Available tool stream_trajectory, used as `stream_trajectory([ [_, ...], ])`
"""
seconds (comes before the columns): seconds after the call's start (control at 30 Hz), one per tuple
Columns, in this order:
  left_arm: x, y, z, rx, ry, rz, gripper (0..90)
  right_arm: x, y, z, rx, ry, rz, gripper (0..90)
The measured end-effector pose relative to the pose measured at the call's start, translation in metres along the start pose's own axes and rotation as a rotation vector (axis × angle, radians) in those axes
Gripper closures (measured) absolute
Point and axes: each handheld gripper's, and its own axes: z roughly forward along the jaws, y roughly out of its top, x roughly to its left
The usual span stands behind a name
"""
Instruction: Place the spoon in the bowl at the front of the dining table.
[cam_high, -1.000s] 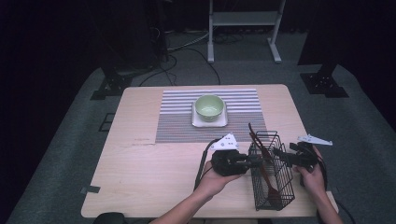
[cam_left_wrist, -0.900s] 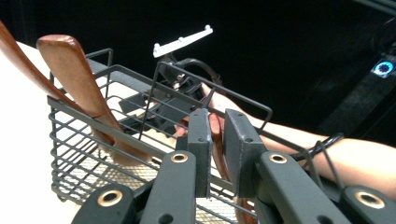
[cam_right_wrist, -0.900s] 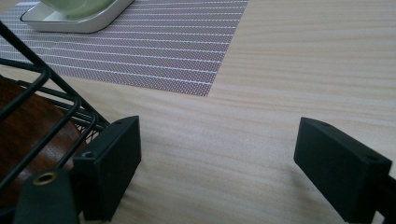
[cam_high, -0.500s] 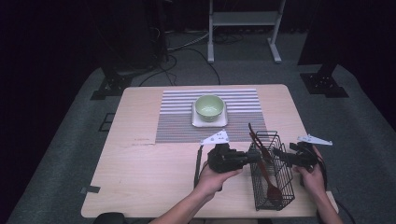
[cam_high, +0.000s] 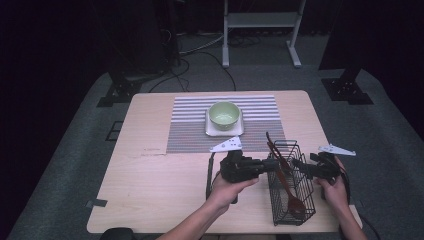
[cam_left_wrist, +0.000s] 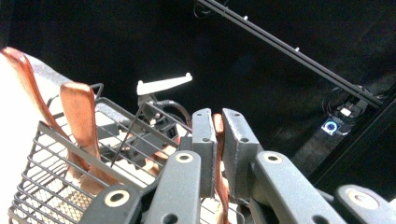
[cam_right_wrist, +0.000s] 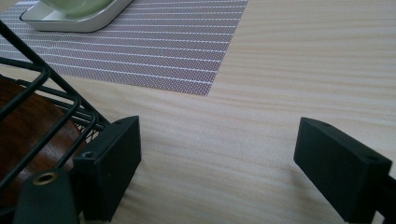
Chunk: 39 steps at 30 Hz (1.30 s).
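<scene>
Wooden and thin, a utensil handle (cam_left_wrist: 218, 140) is clamped between the closed jaws of the left gripper (cam_left_wrist: 216, 142), at the rim of the wire basket (cam_high: 290, 185). Two more wooden utensils (cam_left_wrist: 79, 126) are seen standing in the basket just beside those jaws. Wide apart, the jaws of the right gripper (cam_right_wrist: 219, 168) are held empty against the basket's side. Gripping appears done; lifting out and setting down by the green bowl (cam_high: 224, 114) are judged left.

One wire basket (cam_high: 292, 200) stands near right on the table (cam_high: 150, 190), holding three wooden utensils (cam_high: 290, 192). Farther off lie one striped placemat (cam_high: 190, 125), one green bowl (cam_high: 224, 114) and one white dish (cam_high: 224, 131).
</scene>
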Motion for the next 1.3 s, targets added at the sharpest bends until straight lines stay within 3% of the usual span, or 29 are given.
stream_trajectory([
  [0.57, -0.007, 0.012, -0.011, -0.051, -0.01, -0.006, 84.3, 0.0, 0.0, 0.0, 0.001, -0.004, 0.002, 13.4],
  [0.77, -0.008, 0.017, -0.02, -0.096, -0.014, -0.026, 84.2, -0.001, 0.0, 0.0, 0.002, -0.001, 0.006, 13.4],
  [1.3, -0.01, 0.026, -0.046, -0.153, 0.001, -0.058, 84.3, 0.001, 0.0, 0.001, 0.008, -0.006, 0.01, 13.4],
])
